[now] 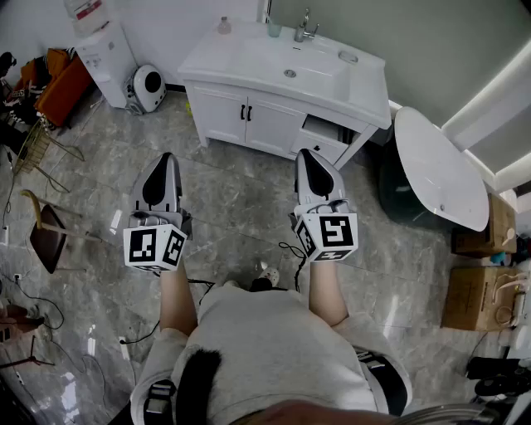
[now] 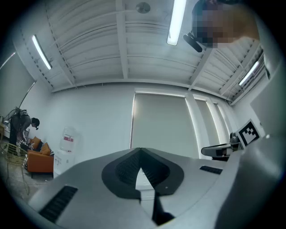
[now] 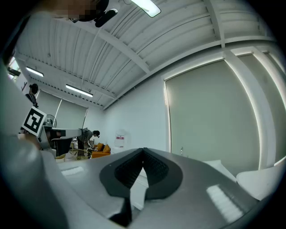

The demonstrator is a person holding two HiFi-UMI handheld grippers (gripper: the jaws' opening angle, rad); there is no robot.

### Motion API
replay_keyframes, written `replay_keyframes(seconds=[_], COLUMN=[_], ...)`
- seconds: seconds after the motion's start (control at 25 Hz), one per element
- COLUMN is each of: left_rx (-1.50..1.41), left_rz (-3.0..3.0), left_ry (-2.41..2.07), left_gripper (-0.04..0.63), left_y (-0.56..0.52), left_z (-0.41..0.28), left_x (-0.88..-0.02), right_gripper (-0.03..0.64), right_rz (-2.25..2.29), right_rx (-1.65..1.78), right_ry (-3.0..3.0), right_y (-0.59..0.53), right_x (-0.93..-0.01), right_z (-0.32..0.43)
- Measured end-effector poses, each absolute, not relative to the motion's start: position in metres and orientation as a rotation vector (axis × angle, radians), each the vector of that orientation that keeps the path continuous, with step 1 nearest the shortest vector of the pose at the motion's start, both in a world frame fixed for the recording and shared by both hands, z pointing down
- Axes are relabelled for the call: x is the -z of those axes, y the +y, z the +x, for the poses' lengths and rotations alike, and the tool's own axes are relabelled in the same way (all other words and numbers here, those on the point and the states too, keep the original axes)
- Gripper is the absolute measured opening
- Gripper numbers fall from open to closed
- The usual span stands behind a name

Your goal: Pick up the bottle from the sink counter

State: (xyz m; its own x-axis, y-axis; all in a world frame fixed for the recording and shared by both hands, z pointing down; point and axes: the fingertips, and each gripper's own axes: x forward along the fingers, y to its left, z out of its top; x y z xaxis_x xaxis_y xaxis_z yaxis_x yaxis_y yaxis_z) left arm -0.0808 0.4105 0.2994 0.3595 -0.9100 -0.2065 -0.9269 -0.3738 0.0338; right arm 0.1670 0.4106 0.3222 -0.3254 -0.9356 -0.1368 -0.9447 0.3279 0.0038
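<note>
Grey-shelled left gripper [image 1: 164, 159] and right gripper [image 1: 309, 154]: both clenched tight, empty, pointed toward the vanity. Pre-approach stage, judging by the gap. Bottle [image 1: 224, 25] at back-left corner of white sink counter [image 1: 365, 91], well apart from both. Next: step in, open one set of jaws, reach to that corner. Grey marble floor [image 1: 241, 199]; white tub [image 1: 440, 174] right of counter, water dispenser [image 1: 104, 50] left.

A glossy, marbled floor [image 1: 241, 199] is seen before the smooth white sink counter [image 1: 236, 60], topped by a shiny metal tap [image 1: 304, 30].
</note>
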Motion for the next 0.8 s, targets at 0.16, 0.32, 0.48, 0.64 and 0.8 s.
replay_keyframes(seconds=[0.16, 0.32, 0.48, 0.64, 0.8], left_rx=[-0.290, -0.305, -0.311, -0.333, -0.325], left_rz=[-2.511, -2.513, -2.512, -2.492, -2.479], left_ry=[1.690, 1.693, 1.683, 1.682, 1.648], left_gripper=[0.008, 0.008, 0.008, 0.007, 0.008], left_y=[0.414, 0.408, 0.403, 0.396, 0.392], left_z=[-0.077, -0.074, -0.064, -0.055, -0.040], left_x=[-0.297, -0.296, -0.296, -0.293, -0.290], right_gripper=[0.011, 0.011, 0.011, 0.011, 0.011], right_rz=[-1.750, -1.746, -1.747, -1.724, -1.677], right_rx=[-0.133, -0.143, -0.147, -0.159, -0.164], right_ry=[2.469, 2.476, 2.470, 2.449, 2.473], right_y=[0.413, 0.407, 0.400, 0.392, 0.385], right_x=[-0.320, -0.318, -0.319, -0.315, -0.315], right_z=[0.168, 0.170, 0.180, 0.191, 0.199])
